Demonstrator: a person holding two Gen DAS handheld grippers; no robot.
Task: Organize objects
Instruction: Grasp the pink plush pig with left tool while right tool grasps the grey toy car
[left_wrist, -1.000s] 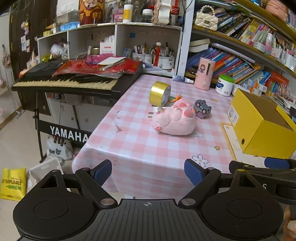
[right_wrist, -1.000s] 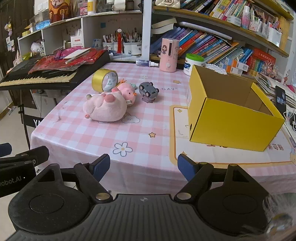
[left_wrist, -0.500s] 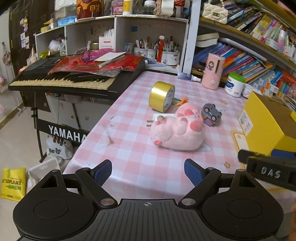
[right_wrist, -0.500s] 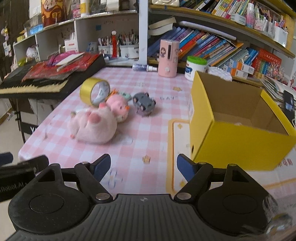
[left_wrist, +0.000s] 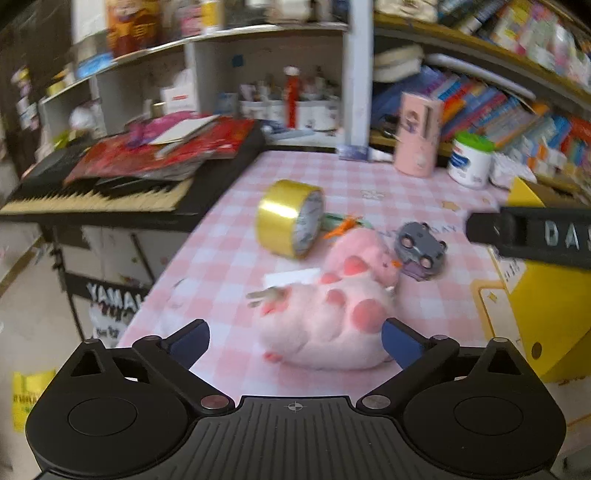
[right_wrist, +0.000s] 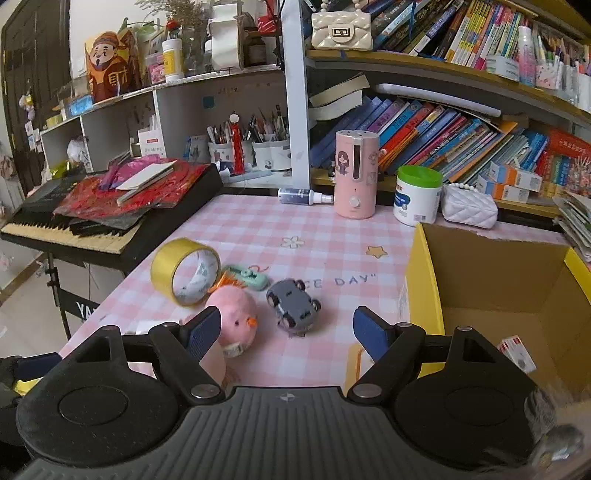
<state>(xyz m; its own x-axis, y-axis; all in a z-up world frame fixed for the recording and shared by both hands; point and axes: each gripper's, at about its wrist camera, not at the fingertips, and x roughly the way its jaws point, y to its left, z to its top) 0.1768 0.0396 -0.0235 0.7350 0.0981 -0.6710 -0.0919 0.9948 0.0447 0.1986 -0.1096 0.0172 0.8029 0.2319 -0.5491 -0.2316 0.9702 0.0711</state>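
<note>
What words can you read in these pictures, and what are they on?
"CE DAY"" on the tablecloth, its start hidden behind the toy car.
"DAS" on the right tongs, seen from the left wrist.
"YAMA", cut off and blurred, on the keyboard stand.
"財" on the cartoon figure.
"Drinking" on the white box, faint.
Book spines and jar label: too small.

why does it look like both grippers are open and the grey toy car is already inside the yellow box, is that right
Not quite. Both grippers are open, but the grey toy car is outside the yellow box, on the checked tablecloth beside the pink chick plush. The right wrist view shows it.
</note>
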